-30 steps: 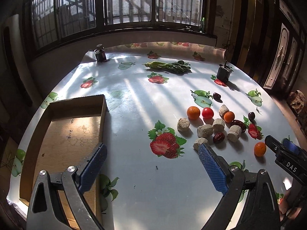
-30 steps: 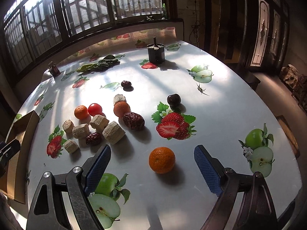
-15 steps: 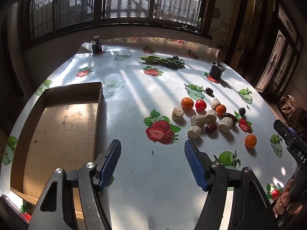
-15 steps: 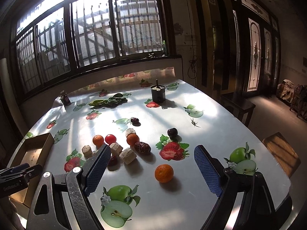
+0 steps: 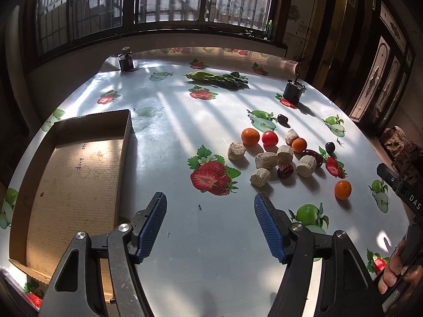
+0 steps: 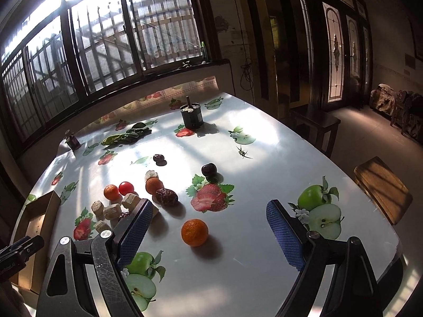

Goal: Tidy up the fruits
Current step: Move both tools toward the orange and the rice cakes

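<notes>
- Sunlit through barred windows, the surface point(image 5: 185, 121) wears a glossy cloth printed with strawberries and apples; everything I have to sort lies loose on it.
- My right tongs point(image 6: 208, 233) stand wide apart with nothing between the pads, hovering over the near edge of the surface.
- One lone orange point(image 6: 194, 232) sits directly ahead of the right tongs, almost centred in the gap and a touch toward the left pad. It is round, so I see no long axis to line up with; I judge any approach angle will do.
- My left tongs point(image 5: 210, 227) are about half open and hold nothing, with only bare cloth between the pads.
- From the left tongs that same orange point(image 5: 343, 189) lies well off to the right, past the right-hand pad, so the right hand is clearly the nearer one for it.
- A cluster of fruit point(image 5: 275, 150), with oranges, a red tomato, dark dates and pale cut chunks, lies ahead and right of the left tongs, and ahead-left of the right tongs.
- An open cardboard box point(image 5: 127, 142) sits just left of the left tongs, with nothing in the part I can see; I take it as the destination, so a carry from the right hand would cross leftward.
</notes>
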Tool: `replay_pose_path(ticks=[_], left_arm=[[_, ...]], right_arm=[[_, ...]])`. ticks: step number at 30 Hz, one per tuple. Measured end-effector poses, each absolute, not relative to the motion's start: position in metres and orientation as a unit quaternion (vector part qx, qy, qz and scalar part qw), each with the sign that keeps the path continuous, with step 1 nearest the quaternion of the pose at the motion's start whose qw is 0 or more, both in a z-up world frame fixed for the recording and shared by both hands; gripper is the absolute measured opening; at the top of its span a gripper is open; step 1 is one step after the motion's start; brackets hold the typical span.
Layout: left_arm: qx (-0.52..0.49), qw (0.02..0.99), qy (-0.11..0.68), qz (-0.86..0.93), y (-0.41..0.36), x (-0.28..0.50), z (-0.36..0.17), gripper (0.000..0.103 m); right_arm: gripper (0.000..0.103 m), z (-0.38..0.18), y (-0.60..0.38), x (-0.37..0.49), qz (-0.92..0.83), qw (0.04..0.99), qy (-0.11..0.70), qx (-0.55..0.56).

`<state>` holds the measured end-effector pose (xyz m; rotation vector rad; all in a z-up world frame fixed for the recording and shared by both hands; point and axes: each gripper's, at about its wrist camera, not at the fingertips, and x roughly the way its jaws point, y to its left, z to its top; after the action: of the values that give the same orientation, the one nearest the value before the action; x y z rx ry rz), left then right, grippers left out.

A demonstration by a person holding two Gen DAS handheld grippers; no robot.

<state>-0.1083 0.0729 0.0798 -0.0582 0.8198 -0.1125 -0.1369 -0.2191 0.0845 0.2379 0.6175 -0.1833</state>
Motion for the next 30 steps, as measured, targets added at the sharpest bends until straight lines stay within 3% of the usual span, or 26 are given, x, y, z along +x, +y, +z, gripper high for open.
replay_pose_path(ticks=[5,9,30], left_arm=[[-0.009,0.912,0.407,-0.055,0.066,-0.106,0.075,0.070],[-0.001,0.912,0.406,-0.058,0.063,-0.107,0.075,0.078],[0.024,0.904,0.423,-0.051,0.053,-0.097,0.059,0.078]], right_arm=[[0.091,0.077,-0.212,-0.132,-0.076,0.939,0.315,0.114],[0.091,0.072,-0.210,-0.129,-0.072,0.936,0.324,0.113],[0.091,0.058,-0.217,-0.119,-0.071,0.924,0.360,0.111]])
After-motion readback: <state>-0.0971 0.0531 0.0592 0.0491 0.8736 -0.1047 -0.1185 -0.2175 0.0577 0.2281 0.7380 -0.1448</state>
